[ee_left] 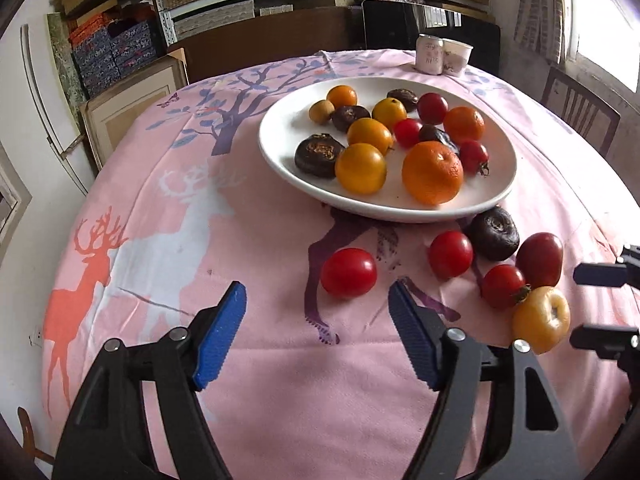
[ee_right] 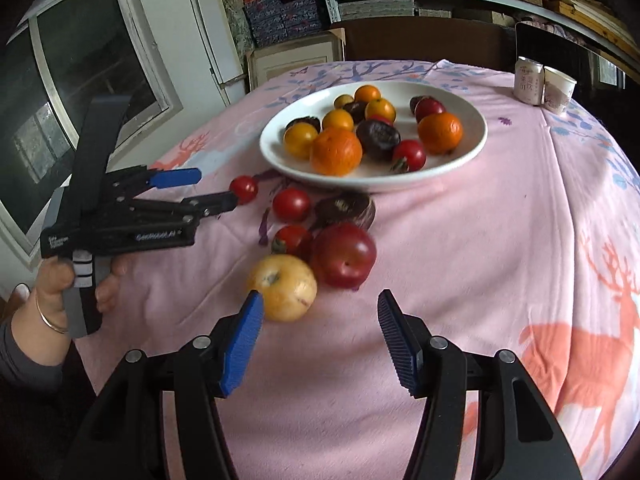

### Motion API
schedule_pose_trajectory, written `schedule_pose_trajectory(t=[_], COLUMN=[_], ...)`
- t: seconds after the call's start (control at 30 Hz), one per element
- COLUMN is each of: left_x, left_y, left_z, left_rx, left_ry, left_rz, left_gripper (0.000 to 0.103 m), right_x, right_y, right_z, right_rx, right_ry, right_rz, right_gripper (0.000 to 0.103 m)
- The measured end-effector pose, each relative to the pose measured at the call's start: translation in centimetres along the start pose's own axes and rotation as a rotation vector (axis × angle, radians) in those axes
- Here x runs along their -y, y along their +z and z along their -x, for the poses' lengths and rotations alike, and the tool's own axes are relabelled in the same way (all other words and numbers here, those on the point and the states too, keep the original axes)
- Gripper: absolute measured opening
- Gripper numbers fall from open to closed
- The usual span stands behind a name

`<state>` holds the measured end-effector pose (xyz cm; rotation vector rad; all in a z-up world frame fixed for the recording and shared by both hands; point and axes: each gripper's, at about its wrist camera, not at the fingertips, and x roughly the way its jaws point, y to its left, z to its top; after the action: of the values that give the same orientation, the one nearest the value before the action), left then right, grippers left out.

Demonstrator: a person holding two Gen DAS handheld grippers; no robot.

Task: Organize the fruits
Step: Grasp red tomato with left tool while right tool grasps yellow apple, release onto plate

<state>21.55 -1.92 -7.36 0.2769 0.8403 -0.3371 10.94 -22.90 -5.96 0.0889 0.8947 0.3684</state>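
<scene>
Gathering the loose fruits seems the step in hand: both the left gripper point(ee_left: 316, 308) and right gripper point(ee_right: 320, 320) stand wide and empty, the yellow fruit point(ee_right: 282, 287) lies low-centre on the desk point(ee_right: 460, 280), so the next move probably calls for closing gently around it, then carrying it to the white plate point(ee_right: 472, 148).

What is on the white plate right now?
The white plate holds orange mandarins such as, yellow-orange tomatoes, small red tomatoes and dark brown fruits. Some pieces overlap, so an exact count, and anything beneath them, cannot be seen.
</scene>
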Motion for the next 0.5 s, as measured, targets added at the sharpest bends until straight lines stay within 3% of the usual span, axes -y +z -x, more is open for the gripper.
schedule_pose_trajectory(t=[0.13,0.17,0.23,0.27,0.33,0.4,0.5], left_x=[0.3,0.4,0.8,1.3,2.0,1.5,0.5], left_y=[0.7,0.8,1.0,0.9,0.6,0.3,-0.4], left_z=[-1.0,-1.4,-1.8,-1.7,-1.4,-0.4,2.1], left_rx=[0.009,0.006,-0.009,-0.009,-0.005,0.001,0.068], left_ry=[0.023,0.006,-0.058,-0.052,-0.025,-0.074,-0.085], left_rz=[-0.022,-0.023,-0.034,-0.048,-0.073,-0.028,0.045], left_gripper=[0.062,0.057,0.034,0.030,0.030,0.029,0.029], right_x=[0.2,0.3,0.4,0.3,0.0,-0.2,-1.5], right_y=[-0.9,-0.9,-0.9,-0.9,-0.9,-0.6,-0.3], right_z=[0.2,0.3,0.5,0.7,1.0,0.8,0.2], right_rx=[0.004,0.004,0.004,0.007,0.010,0.009,0.000], right_ry=[0.008,0.012,0.005,0.000,-0.002,0.000,0.013], right_rz=[-0.025,-0.035,-0.044,-0.042,-0.029,-0.015,0.013], right_gripper=[0.060,0.060,0.060,0.060,0.060,0.060,0.060])
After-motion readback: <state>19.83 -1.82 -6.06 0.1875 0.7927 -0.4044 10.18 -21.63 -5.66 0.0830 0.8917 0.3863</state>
